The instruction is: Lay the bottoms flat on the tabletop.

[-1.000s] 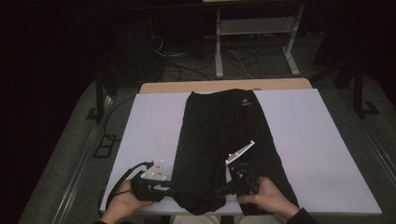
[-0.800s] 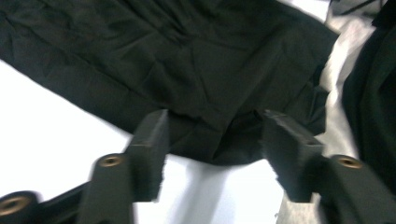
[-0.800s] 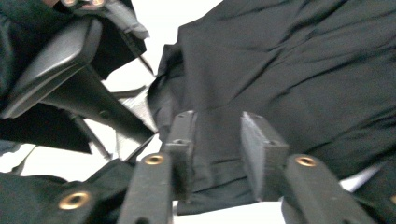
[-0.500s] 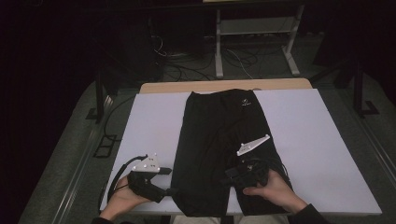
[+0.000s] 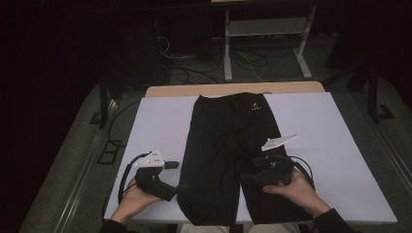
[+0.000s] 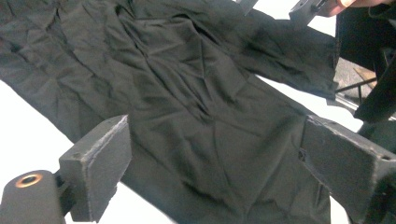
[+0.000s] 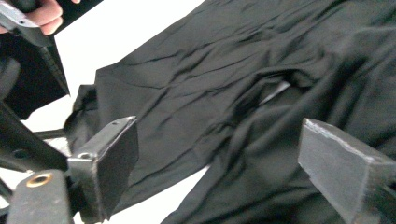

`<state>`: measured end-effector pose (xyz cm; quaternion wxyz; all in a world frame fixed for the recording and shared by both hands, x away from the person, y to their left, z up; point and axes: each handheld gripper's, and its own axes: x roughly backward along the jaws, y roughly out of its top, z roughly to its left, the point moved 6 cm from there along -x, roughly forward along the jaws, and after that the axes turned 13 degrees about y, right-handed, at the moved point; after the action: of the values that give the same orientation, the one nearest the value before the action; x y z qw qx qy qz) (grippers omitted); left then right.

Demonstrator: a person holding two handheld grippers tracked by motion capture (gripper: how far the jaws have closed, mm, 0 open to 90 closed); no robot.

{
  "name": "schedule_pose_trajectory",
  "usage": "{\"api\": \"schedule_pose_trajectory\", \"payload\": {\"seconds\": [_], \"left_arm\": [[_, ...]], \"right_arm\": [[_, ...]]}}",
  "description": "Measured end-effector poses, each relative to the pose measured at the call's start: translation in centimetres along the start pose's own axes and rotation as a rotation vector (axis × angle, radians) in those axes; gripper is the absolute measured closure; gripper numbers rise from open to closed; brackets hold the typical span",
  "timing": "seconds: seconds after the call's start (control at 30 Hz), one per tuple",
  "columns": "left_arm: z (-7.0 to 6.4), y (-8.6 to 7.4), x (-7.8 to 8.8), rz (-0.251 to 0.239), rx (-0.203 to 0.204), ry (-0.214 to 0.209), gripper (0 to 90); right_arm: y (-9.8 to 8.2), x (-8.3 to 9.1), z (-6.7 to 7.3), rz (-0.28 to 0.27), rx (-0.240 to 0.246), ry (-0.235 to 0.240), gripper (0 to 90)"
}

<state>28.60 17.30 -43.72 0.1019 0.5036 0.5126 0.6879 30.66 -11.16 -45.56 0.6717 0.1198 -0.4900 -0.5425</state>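
Observation:
Black trousers (image 5: 228, 141) lie flat on the white table (image 5: 160, 121), waistband at the far end, legs toward me. My left gripper (image 5: 180, 188) sits at the outer edge of the left leg near its hem. Its jaws have just been opening and stand open, with the cloth (image 6: 187, 93) beneath them, not pinched. My right gripper (image 5: 247, 177) hovers over the right leg, pointing toward the gap between the legs. Its jaws have also just been opening and are open over wrinkled fabric (image 7: 224, 79). The left gripper (image 6: 215, 163) and right gripper (image 7: 219, 163) hold nothing.
A wooden strip (image 5: 233, 89) borders the table's far end. Beyond it stand a metal frame (image 5: 265, 34) and floor cables (image 5: 194, 63). White tabletop lies bare on both sides of the trousers. The other hand's gripper (image 6: 308, 9) shows at the top right of the left gripper view.
My right hand has shifted to the right and slightly farther up the table. The left hand has stayed about where it was. A gap between the two trouser legs now shows near the hems.

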Motion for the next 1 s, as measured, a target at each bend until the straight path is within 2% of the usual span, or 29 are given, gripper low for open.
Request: {"api": "schedule_pose_trajectory", "payload": {"seconds": [0.23, 0.67, 0.8, 1.0], "left_arm": [[-0.4, 0.9, -1.1, -0.007, 0.003, 0.002, 1.3], [-1.1, 4.1, -2.7, -0.071, 0.023, -0.002, 0.0], [-1.4, 4.4, -3.4, -0.076, 0.027, 0.0, 0.0], [-1.4, 4.6, -4.2, -0.109, 0.059, 0.009, 0.0]], "right_arm": [[0.1, 1.8, -0.8, -0.048, 0.001, -0.037, 0.0], [-0.3, 5.4, -2.2, -0.14, 0.003, -0.085, 0.0], [-0.4, 6.1, -2.6, -0.165, 0.004, -0.092, 0.0], [-0.7, 6.9, -3.2, -0.196, 0.004, -0.106, 0.0]]}}
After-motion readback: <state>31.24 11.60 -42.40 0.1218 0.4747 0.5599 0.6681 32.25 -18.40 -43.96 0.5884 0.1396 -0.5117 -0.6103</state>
